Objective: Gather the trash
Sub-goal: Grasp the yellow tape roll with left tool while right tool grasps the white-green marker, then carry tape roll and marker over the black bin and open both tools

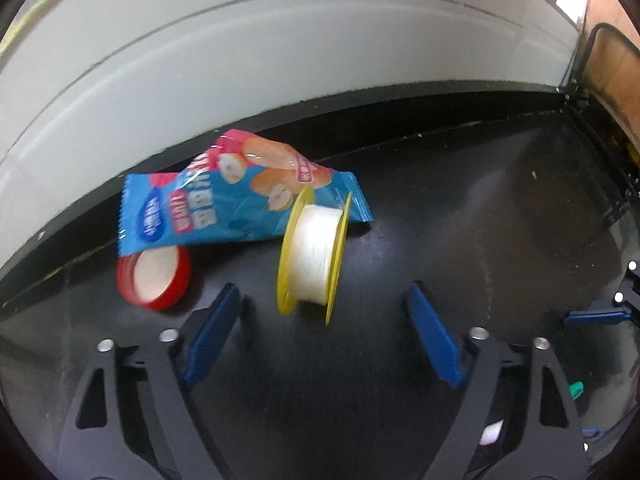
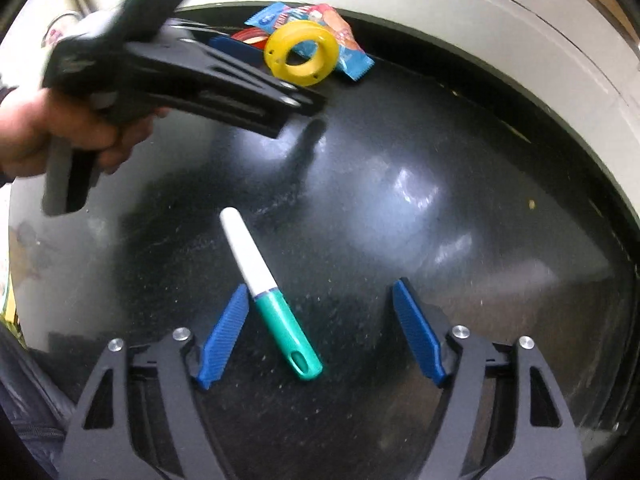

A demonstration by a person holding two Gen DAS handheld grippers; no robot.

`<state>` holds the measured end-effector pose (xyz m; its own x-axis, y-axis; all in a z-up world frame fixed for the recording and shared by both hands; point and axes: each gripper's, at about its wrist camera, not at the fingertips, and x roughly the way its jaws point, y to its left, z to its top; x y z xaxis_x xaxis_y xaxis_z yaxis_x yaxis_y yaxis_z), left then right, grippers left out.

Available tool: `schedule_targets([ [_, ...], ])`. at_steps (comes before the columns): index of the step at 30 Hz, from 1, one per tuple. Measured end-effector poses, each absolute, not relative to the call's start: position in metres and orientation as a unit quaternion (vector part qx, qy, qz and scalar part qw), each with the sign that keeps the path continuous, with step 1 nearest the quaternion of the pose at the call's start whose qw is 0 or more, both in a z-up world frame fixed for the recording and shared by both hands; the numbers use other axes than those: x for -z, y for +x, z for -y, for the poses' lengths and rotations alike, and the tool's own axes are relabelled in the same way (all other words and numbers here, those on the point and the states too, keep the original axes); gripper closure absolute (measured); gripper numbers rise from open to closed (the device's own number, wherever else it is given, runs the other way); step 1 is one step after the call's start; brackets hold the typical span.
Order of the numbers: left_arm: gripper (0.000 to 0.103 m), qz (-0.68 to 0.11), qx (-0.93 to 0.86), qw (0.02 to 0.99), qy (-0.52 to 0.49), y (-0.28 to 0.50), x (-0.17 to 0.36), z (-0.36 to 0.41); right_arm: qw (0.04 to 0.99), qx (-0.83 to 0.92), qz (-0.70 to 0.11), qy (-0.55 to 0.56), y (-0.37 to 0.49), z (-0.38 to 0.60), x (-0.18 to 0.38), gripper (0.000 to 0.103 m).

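On the black counter (image 1: 460,240) lie four loose things: one blue snack wrapper (image 1: 224,208), one yellow spool (image 1: 314,256) wound with white thread, one red lid (image 1: 154,276) and one green-and-white marker (image 2: 270,294). No container shows in either view. The left tool (image 1: 324,336) hangs with its blue pads apart and nothing between them; the spool stands on edge just past the tips at twelve o'clock, the wrapper leans behind it at eleven, partly over the lid at ten. The right tool (image 2: 320,332) also stands apart, clamped on nothing; the marker lies flat between its pads, nearer the left one, white end pointing to eleven o'clock. A hand (image 2: 60,136) grips the left tool's handle.
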<state>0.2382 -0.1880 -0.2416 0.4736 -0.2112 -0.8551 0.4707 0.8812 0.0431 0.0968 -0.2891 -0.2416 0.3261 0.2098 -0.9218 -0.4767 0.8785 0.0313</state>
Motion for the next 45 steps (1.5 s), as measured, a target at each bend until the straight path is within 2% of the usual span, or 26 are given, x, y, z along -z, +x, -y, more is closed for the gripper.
schedule_targets([
  [1, 0.031, -0.47, 0.206, 0.848, 0.135, 0.239, 0.241, 0.189, 0.805, -0.219, -0.537, -0.126, 0.096, 0.287, 0.241, 0.04],
  [2, 0.04, -0.468, 0.207, 0.848, 0.135, 0.24, 0.24, 0.189, 0.805, -0.226, -0.533, -0.13, 0.095, 0.284, 0.24, 0.049],
  [3, 0.051, -0.467, 0.207, 0.849, 0.136, 0.241, 0.239, 0.19, 0.805, -0.229, -0.532, -0.131, 0.097, 0.282, 0.24, 0.062],
  [5, 0.085, -0.467, 0.202, 0.849, 0.143, 0.239, 0.235, 0.191, 0.802, -0.238, -0.531, -0.135, 0.095, 0.276, 0.239, 0.084],
  [6, 0.085, -0.47, 0.201, 0.848, 0.142, 0.238, 0.234, 0.191, 0.801, -0.235, -0.532, -0.138, 0.095, 0.273, 0.239, 0.088],
  [14, 0.086, -0.471, 0.195, 0.852, 0.12, 0.196, 0.202, 0.171, 0.815, -0.199, -0.534, -0.108, 0.083, 0.259, 0.216, 0.089],
  [22, 0.086, -0.49, 0.161, 0.852, 0.088, 0.09, 0.168, 0.108, 0.834, -0.17, -0.521, -0.061, 0.038, 0.242, 0.177, 0.089],
  [30, 0.086, -0.516, 0.131, 0.844, 0.067, -0.003, 0.164, 0.046, 0.839, -0.149, -0.522, -0.037, -0.02, 0.216, 0.157, 0.089],
  [37, 0.086, -0.513, 0.122, 0.847, 0.064, -0.031, 0.162, 0.021, 0.844, -0.145, -0.514, -0.042, -0.044, 0.196, 0.145, 0.089],
  [45, 0.086, -0.486, 0.07, 0.87, 0.043, -0.045, 0.143, -0.022, 0.855, -0.177, -0.485, -0.053, -0.031, 0.152, 0.121, 0.089],
])
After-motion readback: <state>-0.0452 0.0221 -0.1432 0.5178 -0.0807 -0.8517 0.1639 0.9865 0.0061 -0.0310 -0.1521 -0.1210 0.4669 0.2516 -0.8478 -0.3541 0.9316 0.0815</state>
